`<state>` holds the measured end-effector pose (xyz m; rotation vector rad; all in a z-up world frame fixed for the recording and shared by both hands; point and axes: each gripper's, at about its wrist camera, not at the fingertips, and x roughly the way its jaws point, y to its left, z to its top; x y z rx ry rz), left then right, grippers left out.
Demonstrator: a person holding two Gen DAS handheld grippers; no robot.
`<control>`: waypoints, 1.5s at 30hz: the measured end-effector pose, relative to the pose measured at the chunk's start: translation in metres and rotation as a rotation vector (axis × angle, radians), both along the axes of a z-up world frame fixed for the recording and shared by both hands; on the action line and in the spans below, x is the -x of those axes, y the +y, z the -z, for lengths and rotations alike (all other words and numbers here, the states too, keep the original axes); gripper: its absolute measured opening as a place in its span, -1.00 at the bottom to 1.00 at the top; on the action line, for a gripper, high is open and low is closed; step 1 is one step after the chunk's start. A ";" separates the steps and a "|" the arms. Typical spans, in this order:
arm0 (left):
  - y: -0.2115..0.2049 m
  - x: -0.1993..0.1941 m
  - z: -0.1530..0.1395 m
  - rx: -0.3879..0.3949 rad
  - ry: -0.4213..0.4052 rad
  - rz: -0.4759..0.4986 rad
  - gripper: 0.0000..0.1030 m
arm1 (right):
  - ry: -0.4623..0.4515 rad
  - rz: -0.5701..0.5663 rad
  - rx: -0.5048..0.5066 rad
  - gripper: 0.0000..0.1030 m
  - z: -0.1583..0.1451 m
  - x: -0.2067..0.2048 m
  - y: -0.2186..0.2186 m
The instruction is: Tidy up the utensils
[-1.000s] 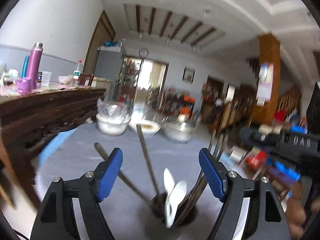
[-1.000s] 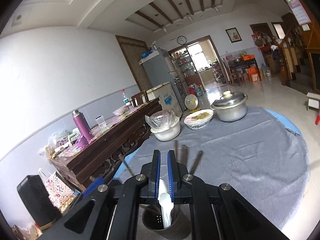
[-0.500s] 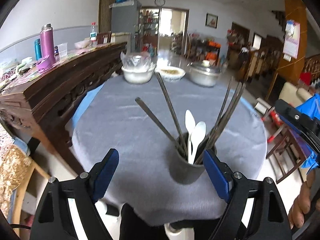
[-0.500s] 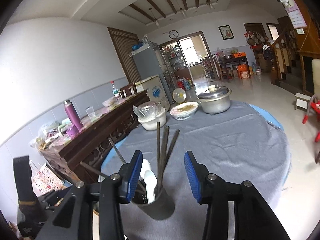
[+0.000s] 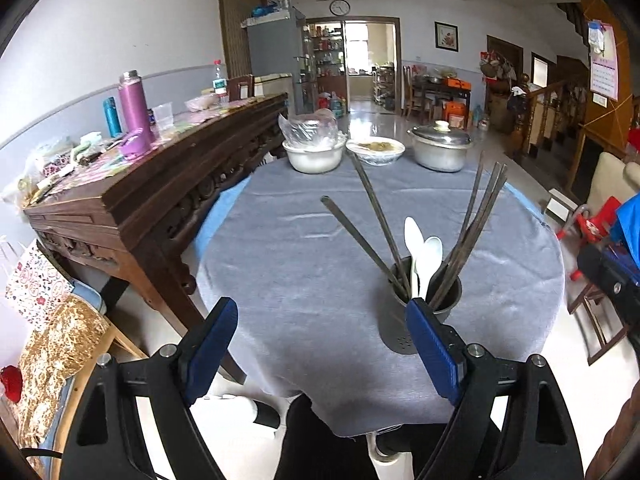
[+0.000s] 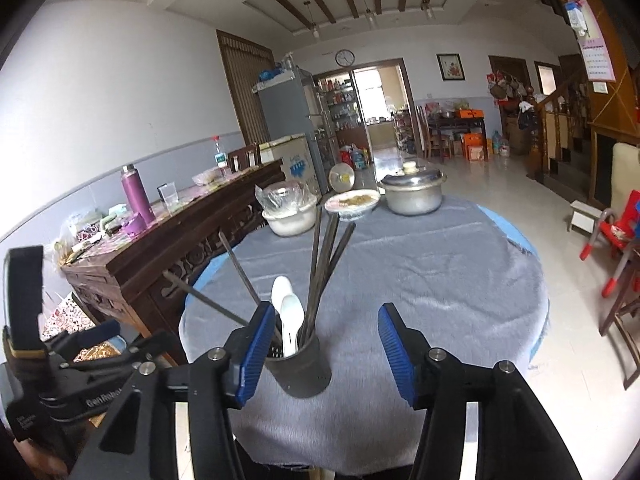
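A dark utensil cup point(image 5: 404, 330) stands near the front edge of the round table with a grey cloth point(image 5: 304, 264). It holds two white spoons point(image 5: 424, 256) and several dark chopsticks point(image 5: 476, 228). The cup also shows in the right wrist view point(image 6: 300, 372), with the spoons point(image 6: 286, 312) and chopsticks point(image 6: 326, 256). My left gripper point(image 5: 320, 348) is open and empty, pulled back before the table edge, the cup by its right finger. My right gripper point(image 6: 326, 350) is open and empty, just behind the cup.
Two white bowls point(image 5: 314, 154) point(image 5: 376, 150) and a lidded metal pot point(image 5: 440, 148) stand at the table's far edge. A dark wooden sideboard point(image 5: 152, 184) with a purple flask point(image 5: 134, 106) runs along the left. Chairs point(image 6: 616, 240) stand on the right.
My right gripper has opened and let go of a white spoon into the cup. Both grippers have drawn back and up from the cup.
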<state>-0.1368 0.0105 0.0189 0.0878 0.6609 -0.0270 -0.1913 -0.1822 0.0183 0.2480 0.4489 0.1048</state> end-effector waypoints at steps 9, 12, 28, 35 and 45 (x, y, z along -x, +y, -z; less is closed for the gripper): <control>0.005 0.010 -0.009 -0.058 -0.040 -0.023 0.77 | 0.046 0.010 -0.011 0.12 0.003 0.003 0.007; 0.007 0.012 -0.010 -0.050 -0.043 -0.030 0.77 | 0.057 0.005 -0.010 0.12 0.004 0.003 0.012; 0.016 0.022 -0.015 -0.026 -0.048 -0.048 0.77 | 0.051 -0.003 -0.002 0.12 -0.002 0.012 0.027; 0.015 0.022 -0.014 -0.031 -0.048 -0.036 0.77 | 0.057 0.001 0.000 0.12 -0.001 0.014 0.030; 0.019 0.021 -0.011 -0.020 -0.040 -0.040 0.77 | 0.075 -0.003 0.008 0.12 0.003 0.010 0.033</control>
